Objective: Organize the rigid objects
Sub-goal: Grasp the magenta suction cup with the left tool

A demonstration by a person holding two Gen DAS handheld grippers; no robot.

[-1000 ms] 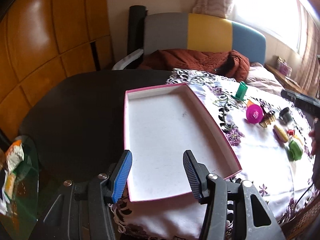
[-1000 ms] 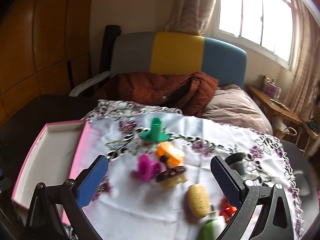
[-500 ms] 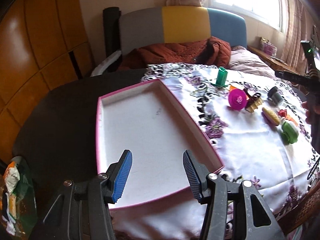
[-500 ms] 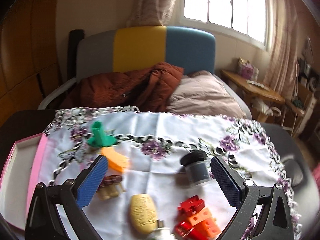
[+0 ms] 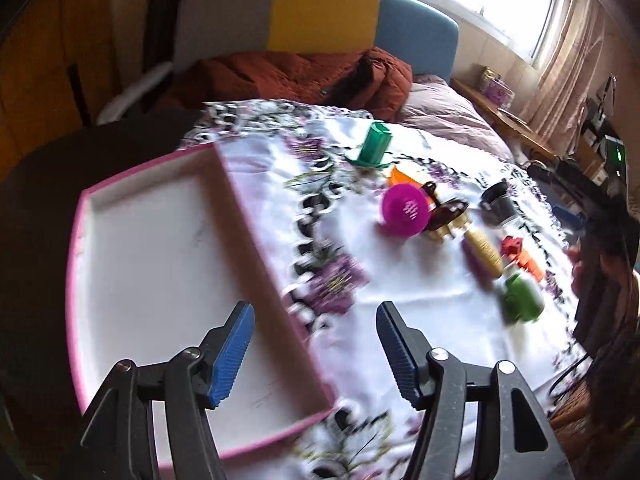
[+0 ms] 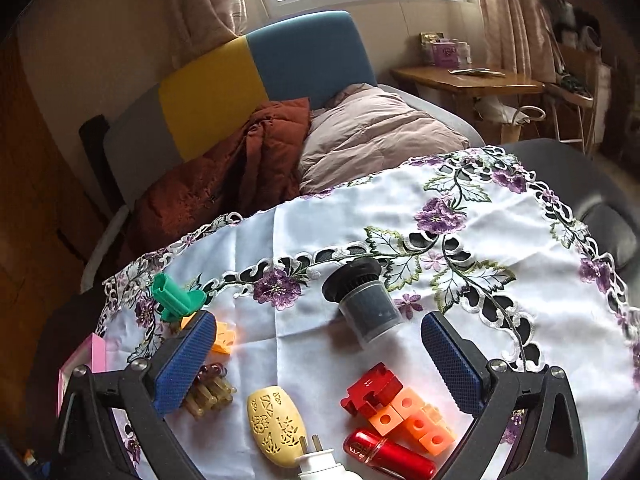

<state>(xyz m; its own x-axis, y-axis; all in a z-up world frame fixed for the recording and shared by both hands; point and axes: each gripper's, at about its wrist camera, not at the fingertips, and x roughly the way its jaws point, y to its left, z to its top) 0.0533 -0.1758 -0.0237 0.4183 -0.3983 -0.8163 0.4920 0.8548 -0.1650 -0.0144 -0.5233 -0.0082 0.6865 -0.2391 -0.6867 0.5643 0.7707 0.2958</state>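
- The table [image 6: 600,184] carries an embroidered cloth [image 6: 460,264]; the pink-rimmed tray [image 5: 152,264] lies on its left part with nothing in it, so sorting looks barely begun.
- The left claw [image 5: 316,354] hangs above the tray's near corner, jaws apart, gripping nothing.
- The right claw [image 6: 320,364] hovers over the scattered pieces — jaws wide apart, nothing between them.
- The dark lidded jar [image 6: 366,300] lies on its side just ahead of that claw, beside the red and orange blocks [image 6: 396,408] and the yellow perforated piece [image 6: 276,416].
- Judged step: choosing a first piece. The next move likely calls for lowering the right claw around the jar — round, so it may roll.
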